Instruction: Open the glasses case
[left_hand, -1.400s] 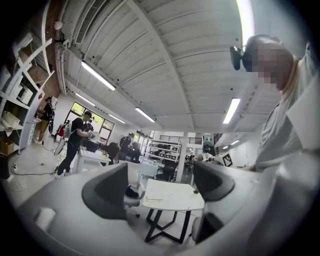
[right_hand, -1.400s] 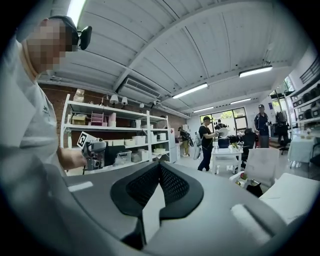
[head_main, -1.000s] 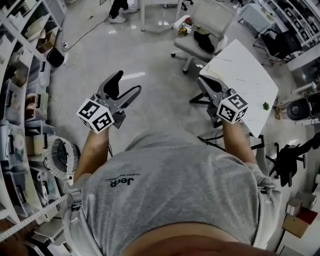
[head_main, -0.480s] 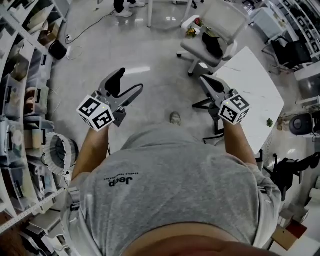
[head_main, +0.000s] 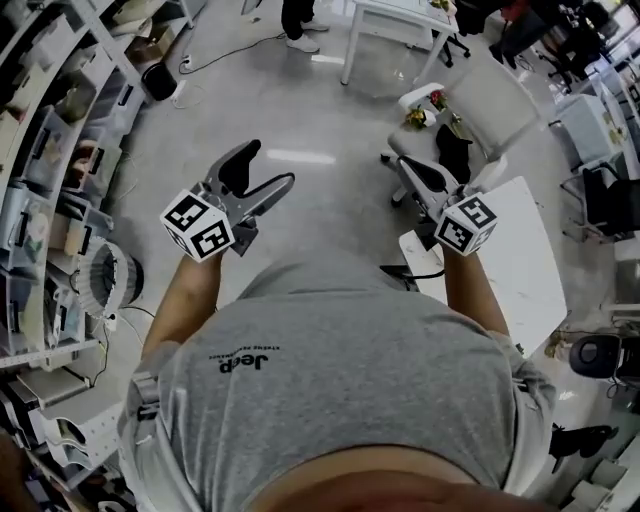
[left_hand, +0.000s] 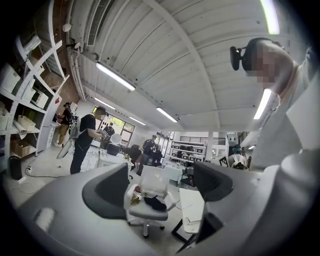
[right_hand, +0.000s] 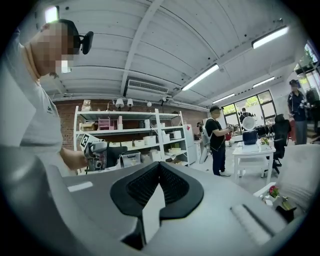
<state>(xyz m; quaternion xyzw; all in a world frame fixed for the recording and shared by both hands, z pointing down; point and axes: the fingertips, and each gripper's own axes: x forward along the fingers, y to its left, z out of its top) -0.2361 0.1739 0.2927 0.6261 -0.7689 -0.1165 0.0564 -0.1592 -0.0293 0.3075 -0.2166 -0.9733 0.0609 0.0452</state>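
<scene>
No glasses case shows in any view. In the head view my left gripper (head_main: 268, 166) is held out over the grey floor with its jaws spread apart and nothing between them. The left gripper view confirms this: its gripper (left_hand: 160, 185) is open, with only a white chair (left_hand: 150, 197) seen in the gap. My right gripper (head_main: 402, 164) points toward that chair (head_main: 455, 125); its jaws meet at the tips. In the right gripper view the gripper (right_hand: 160, 170) is shut on nothing, and the left gripper (right_hand: 97, 152) shows beyond it.
A white table (head_main: 525, 270) stands at the right, just past my right gripper. The white chair carries a dark item and flowers. Shelves with bins (head_main: 50, 160) line the left side, with a round fan (head_main: 105, 285) below. A person (head_main: 300, 20) stands far ahead.
The whole scene has slid in the head view: table and chair now lie lower and further right, the shelves are closer. Both grippers keep the same pose, left open, right shut.
</scene>
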